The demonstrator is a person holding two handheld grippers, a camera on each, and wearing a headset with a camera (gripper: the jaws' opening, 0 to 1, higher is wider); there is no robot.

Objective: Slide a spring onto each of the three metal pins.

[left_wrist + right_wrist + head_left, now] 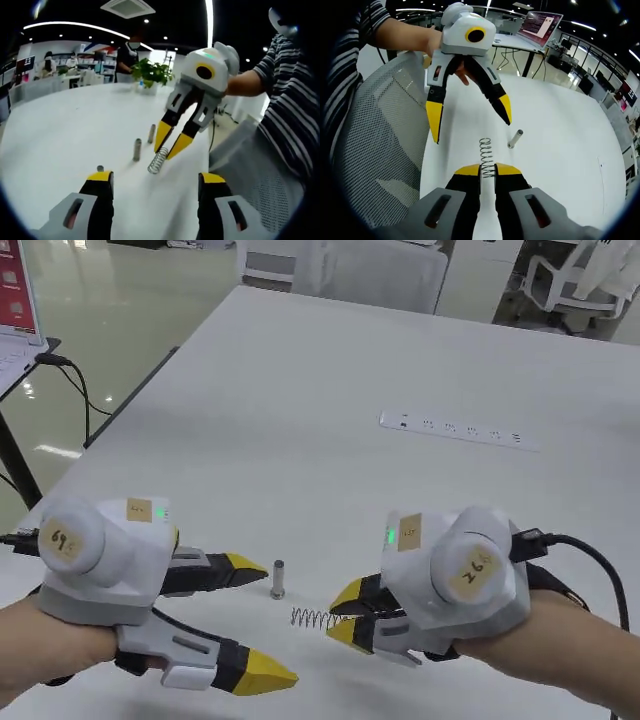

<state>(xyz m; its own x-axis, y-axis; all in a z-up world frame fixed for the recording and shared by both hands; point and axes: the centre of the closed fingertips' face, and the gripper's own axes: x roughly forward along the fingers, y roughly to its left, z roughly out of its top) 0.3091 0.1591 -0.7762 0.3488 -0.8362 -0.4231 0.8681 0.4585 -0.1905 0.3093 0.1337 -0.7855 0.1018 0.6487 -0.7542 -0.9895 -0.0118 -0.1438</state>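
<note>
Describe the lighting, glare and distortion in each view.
Head view: even, soft light and sharp focus, with glare patches on the floor and only faint shadows on the table. Left gripper view: strong fisheye bending, ceiling light strip blown out. Right gripper view: the same bending, spring crisp, laptop screen bright.

— What do we carry?
— White rounded housings (110, 550); our left tongs (278, 621) and right tongs (333, 620) have black jaws, yellow tips (262, 672), round yellow numbered stickers (62, 540), green lights (390, 536).
— Cables? Sleeves?
— A black cable (590, 552) on the right; we wear a striped sleeve (290, 90).
</note>
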